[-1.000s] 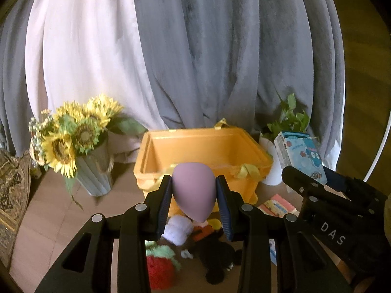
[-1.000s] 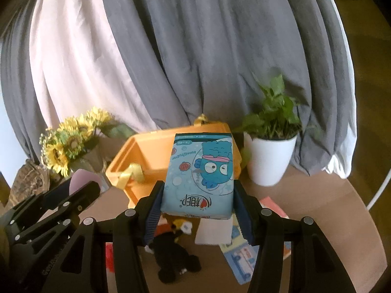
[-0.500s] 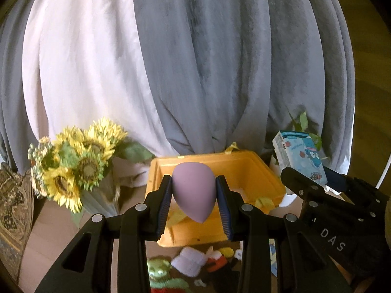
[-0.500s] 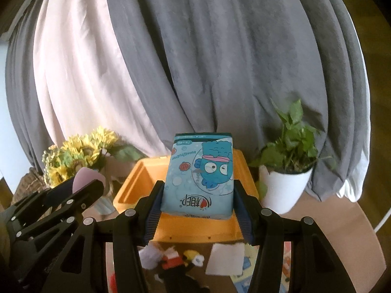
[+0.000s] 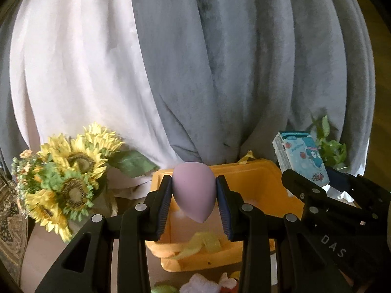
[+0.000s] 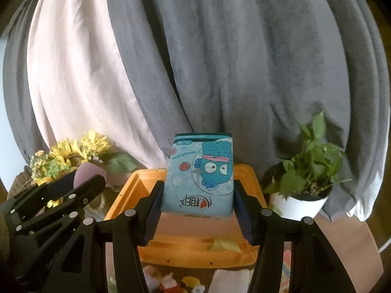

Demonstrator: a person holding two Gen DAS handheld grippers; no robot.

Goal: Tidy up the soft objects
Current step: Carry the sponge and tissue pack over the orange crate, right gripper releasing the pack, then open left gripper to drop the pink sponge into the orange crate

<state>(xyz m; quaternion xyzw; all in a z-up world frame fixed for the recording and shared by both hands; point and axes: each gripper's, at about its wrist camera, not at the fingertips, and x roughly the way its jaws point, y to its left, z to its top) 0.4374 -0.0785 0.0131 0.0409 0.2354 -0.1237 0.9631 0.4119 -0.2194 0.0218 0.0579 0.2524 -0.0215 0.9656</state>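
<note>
My left gripper [image 5: 194, 190] is shut on a purple egg-shaped sponge [image 5: 194, 190], held point down over the near part of the orange bin [image 5: 266, 183]. My right gripper [image 6: 197, 195] is shut on a light blue tissue pack [image 6: 199, 173] with a cartoon fish, held upright above the same orange bin [image 6: 195, 241]. Each gripper shows at the edge of the other's view: the tissue pack [image 5: 301, 157] at the right, the sponge [image 6: 85, 171] at the left. Small plush toys [image 5: 200, 284] lie on the table in front of the bin.
A vase of sunflowers [image 5: 66, 175] stands left of the bin. A potted green plant [image 6: 308, 171] in a white pot stands to its right. Grey and white curtains [image 5: 195, 61] hang behind. Yellow ribbon [image 5: 202, 244] lies inside the bin. A white cloth [image 6: 229, 280] lies by the toys.
Both grippers have moved forward toward the bin with their loads. The bin now sits lower and closer in both views, and the toys have slid to the bottom edge.
</note>
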